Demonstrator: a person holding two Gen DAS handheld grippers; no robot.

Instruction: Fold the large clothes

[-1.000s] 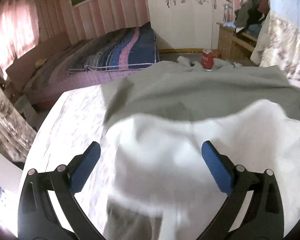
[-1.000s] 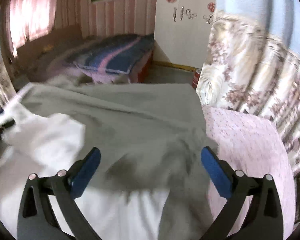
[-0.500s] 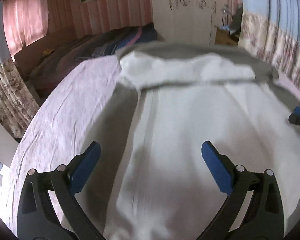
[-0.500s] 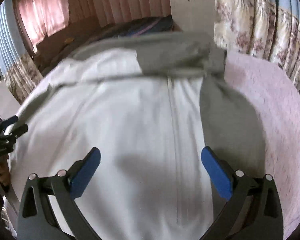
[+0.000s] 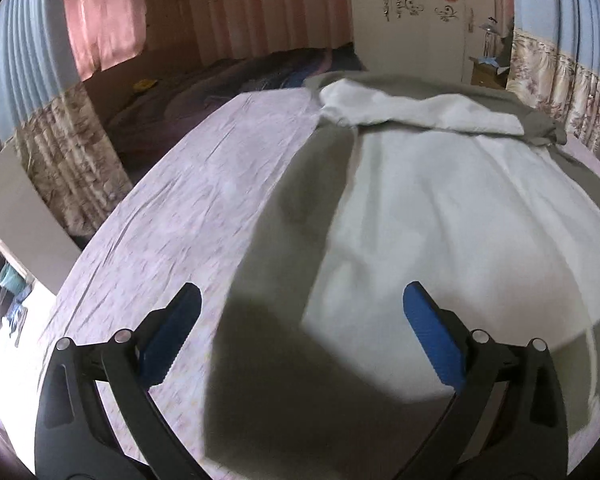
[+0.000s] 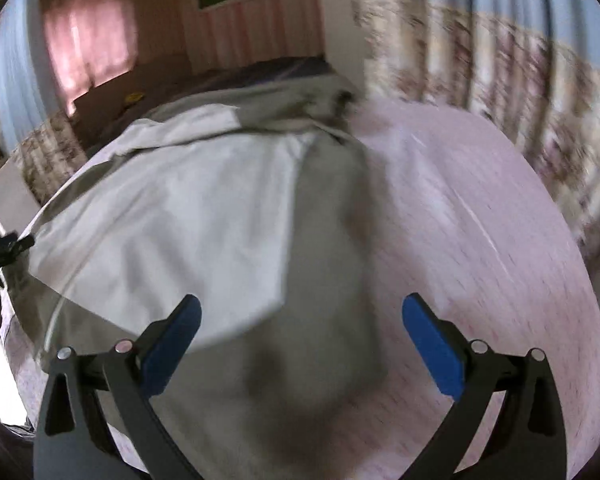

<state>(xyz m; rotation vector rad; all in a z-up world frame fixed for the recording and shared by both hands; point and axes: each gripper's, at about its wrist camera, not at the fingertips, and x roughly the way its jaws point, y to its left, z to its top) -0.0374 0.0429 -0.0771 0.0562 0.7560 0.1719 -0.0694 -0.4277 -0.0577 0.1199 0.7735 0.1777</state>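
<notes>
Both the left claw (image 5: 302, 334) and right claw (image 6: 300, 336) are gaping wide, hovering above the garment (image 5: 440, 216), seemingly untouched, lying ahead on the bed (image 5: 204, 208).

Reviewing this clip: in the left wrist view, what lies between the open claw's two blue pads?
Between the left claw pads lies the garment's grey fabric, with its white lining reaching toward the right pad; the pink bedsheet sits by the left pad.

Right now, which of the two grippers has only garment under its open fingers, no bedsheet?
Neither fully, but the left gripper is closest: grey and white garment fills its gap. The right gripper straddles grey fabric and pink bedsheet.
</notes>
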